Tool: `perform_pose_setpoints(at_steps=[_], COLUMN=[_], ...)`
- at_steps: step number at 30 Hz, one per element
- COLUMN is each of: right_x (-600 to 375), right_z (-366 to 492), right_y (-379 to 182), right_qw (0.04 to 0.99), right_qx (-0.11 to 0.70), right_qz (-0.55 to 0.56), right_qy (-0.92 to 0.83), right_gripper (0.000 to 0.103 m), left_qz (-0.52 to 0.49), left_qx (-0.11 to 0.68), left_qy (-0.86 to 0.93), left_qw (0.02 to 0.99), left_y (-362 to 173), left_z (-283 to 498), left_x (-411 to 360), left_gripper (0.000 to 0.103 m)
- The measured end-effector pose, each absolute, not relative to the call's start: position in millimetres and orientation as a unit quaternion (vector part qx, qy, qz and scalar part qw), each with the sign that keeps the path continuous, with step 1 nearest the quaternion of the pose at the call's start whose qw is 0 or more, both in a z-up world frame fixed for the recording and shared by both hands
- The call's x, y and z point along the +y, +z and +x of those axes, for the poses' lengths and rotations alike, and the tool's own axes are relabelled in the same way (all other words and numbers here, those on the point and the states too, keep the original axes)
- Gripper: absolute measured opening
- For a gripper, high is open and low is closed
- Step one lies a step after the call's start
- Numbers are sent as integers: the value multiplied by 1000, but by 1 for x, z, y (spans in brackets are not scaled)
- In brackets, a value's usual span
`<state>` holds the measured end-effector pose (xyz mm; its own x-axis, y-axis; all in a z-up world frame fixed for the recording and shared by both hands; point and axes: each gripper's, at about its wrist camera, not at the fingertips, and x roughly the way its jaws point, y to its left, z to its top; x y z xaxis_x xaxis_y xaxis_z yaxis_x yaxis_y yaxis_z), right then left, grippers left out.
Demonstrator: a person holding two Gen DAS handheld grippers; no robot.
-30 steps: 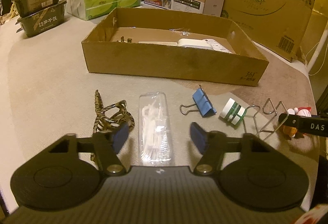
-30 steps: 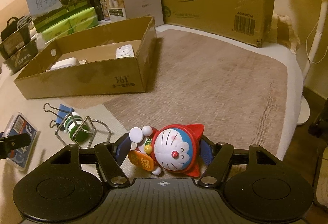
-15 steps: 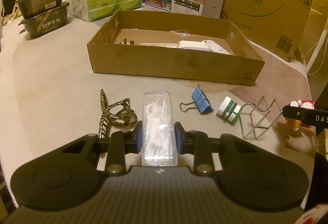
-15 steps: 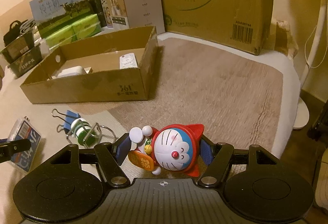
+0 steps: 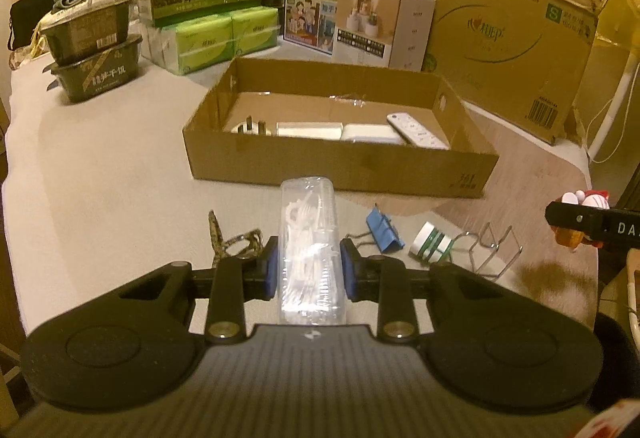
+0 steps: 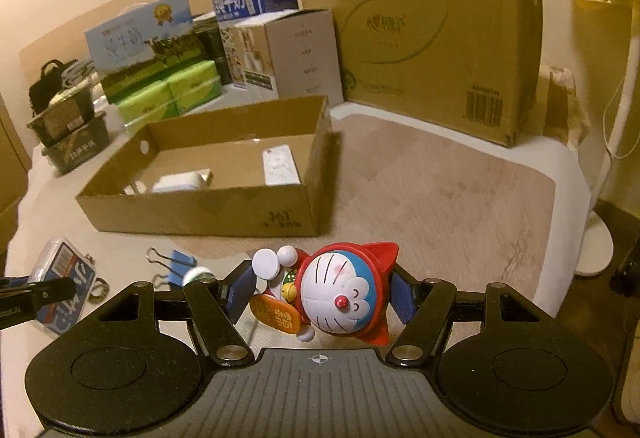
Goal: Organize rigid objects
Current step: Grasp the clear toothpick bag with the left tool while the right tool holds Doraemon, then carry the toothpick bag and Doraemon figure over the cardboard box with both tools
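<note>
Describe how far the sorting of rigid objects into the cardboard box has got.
Done: a plug adapter, chargers and a remote lie in the cardboard box. In hand: the left gripper clamps a clear floss-pick case; the right gripper grips a Doraemon figurine. Left on the table: hair clip, blue binder clip, green-and-white tape roll, wire stand.
</note>
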<state>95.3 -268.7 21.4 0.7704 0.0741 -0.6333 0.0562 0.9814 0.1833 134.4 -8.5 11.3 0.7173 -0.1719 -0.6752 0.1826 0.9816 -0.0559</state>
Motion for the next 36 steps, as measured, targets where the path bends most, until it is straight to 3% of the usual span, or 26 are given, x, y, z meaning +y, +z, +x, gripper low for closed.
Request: perform_pose_setpoints(at_steps=[19,36], right_x=[-251,-241], right_z=[166,255], right_y=[59,43], right_qw=[945,934], right_qx=[312,339], right_qz=[66,60], right_qy=[68,91], right_gripper=[69,69], left_qz=[16,23], left_qx=[322,338], left_qy=[-111,-122], left_qw=[940,933], left_y=[59,44], left_z=[204,282], left_x=[-11,-23], left_gripper=[27,27])
